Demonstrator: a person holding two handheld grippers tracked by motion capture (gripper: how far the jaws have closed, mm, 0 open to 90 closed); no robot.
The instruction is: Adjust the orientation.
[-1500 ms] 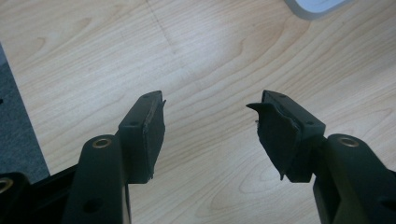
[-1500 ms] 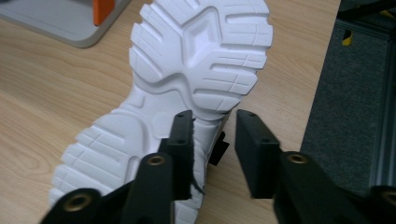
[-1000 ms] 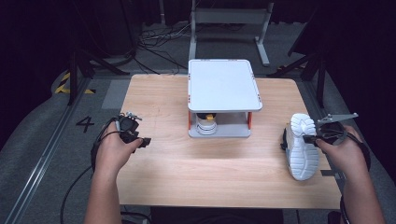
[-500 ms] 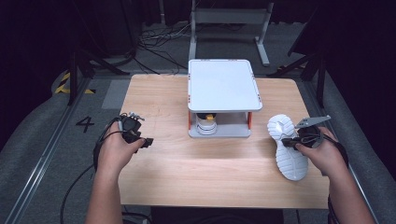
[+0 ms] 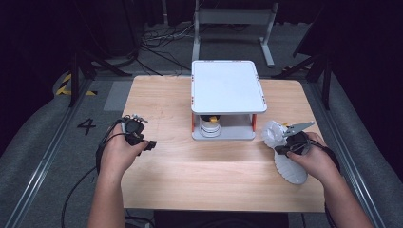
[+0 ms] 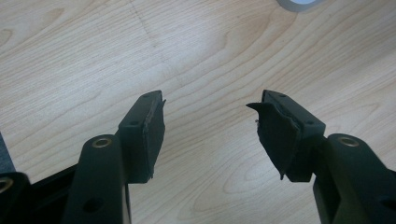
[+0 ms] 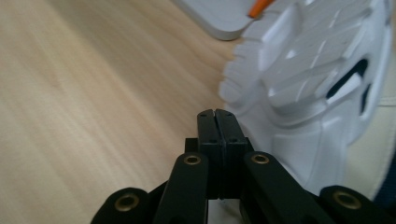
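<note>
— Right tool [image 7: 217,116]: jaws pressed together, the white shoe [image 7: 317,70] sole-up right against them. I can't tell whether they pinch any of it.

— Where's the shoe on the tabletop [image 5: 209,171]?

— Around four o'clock, toe end almost at the rack's [image 5: 225,85] corner. A second ago it lay further out by the three o'clock edge; it has slid toward nine with the hand.

— So it's headed for the rack?

— I'd guess the lower shelf, though something already sits there.

— Left tool [image 6: 208,126]?

— Jaws apart, empty, over bare wood at eight o'clock. Hasn't budged.
</note>
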